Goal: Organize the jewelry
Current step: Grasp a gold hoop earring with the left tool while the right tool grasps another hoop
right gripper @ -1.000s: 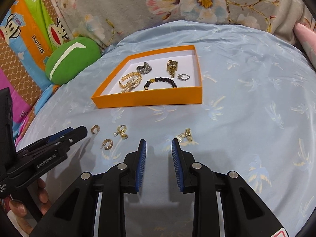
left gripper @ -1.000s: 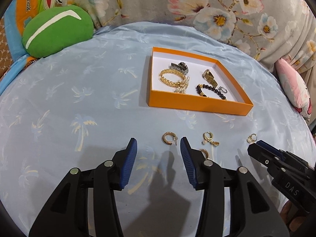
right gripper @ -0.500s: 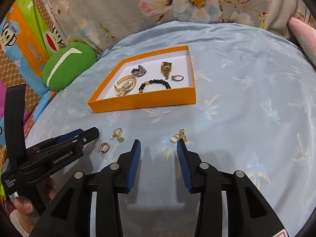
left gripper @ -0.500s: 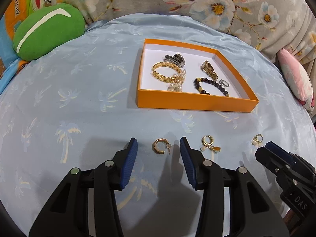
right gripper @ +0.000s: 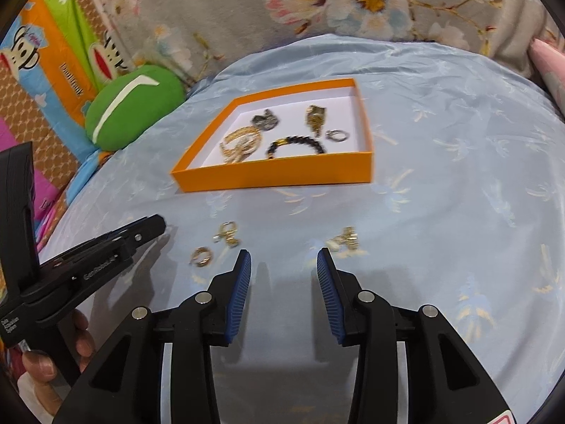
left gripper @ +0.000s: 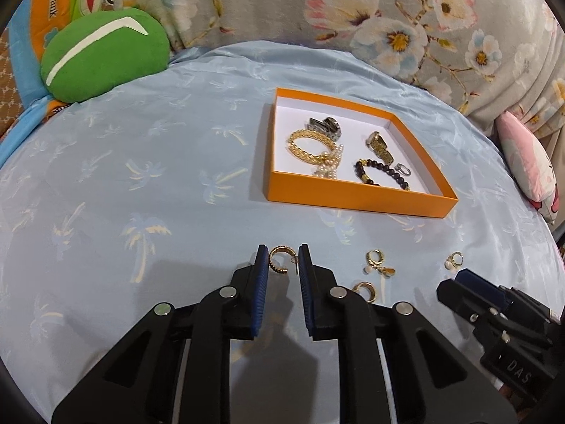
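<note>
My left gripper [left gripper: 281, 259] has its blue pads closed in around a gold hoop earring [left gripper: 280, 263] on the blue cloth; whether they press it I cannot tell. Other gold earrings lie to its right: a pearl-drop one [left gripper: 378, 263], a small hoop [left gripper: 367, 289] and a pearl stud [left gripper: 453, 260]. The orange box [left gripper: 356, 198] beyond holds a gold bracelet [left gripper: 309, 146], a black bead bracelet [left gripper: 383, 173] and a ring [left gripper: 402, 169]. My right gripper [right gripper: 283, 259] is open above bare cloth, between a small hoop [right gripper: 201, 256] and a shell earring [right gripper: 344, 239].
A green cushion [left gripper: 106, 53] lies at the back left. Floral bedding [left gripper: 388, 17] rises behind the box [right gripper: 275, 173]. A pink pillow [left gripper: 529, 162] sits at the right edge. My left gripper's fingers [right gripper: 141, 232] show at the left of the right wrist view.
My left gripper has narrowed around the gold hoop earring. My right gripper has opened wider and moved closer to the cloth.
</note>
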`<state>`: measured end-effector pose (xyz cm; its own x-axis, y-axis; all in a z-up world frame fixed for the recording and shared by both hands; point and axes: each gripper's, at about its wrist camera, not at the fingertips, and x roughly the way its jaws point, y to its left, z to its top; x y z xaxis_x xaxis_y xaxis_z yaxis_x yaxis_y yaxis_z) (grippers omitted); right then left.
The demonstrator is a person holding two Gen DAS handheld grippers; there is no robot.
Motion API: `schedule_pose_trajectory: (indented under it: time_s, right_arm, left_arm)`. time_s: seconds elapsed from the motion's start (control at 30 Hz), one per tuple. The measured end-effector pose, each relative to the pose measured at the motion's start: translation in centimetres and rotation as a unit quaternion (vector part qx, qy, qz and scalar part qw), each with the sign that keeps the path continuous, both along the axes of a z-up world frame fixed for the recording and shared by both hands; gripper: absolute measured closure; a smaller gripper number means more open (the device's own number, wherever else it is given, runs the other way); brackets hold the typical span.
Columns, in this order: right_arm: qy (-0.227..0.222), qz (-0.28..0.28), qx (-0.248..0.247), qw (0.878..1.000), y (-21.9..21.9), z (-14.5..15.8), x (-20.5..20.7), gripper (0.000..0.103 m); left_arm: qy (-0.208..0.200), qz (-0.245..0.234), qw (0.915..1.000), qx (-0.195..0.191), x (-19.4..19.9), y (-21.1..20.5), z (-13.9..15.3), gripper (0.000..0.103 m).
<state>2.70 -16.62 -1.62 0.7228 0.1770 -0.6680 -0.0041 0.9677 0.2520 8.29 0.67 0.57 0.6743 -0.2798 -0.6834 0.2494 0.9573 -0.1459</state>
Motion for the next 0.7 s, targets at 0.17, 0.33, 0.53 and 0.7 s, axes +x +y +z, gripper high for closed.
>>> schedule_pose_trajectory:
  time_s: [0.17,0.33,0.53,0.7]
  right_arm:
    - [0.011,0.034,-0.016,0.999,3.1,-0.2,1.3,0.064]
    - [0.027,0.046,-0.029,0.998,5.0,-0.6,2.7,0.065]
    - [0.031,0.043,-0.055,0.997,6.0,-0.5,3.3,0.068]
    - [0.033,0.037,-0.079,0.996,6.4,-0.4,3.5,0.087]
  left_arm:
    - [-0.002,0.016,0.9999,-0.001,-0.4,1.1,0.1,0.086]
    - [0.001,0.022,0.9997,-0.006,-0.6,1.9,0.1,0.086]
    - [0.004,0.022,0.9997,-0.007,-0.6,1.8,0.1,0.086]
    - [0.003,0.021,0.9998,-0.005,-0.5,1.8,0.0,0.086]
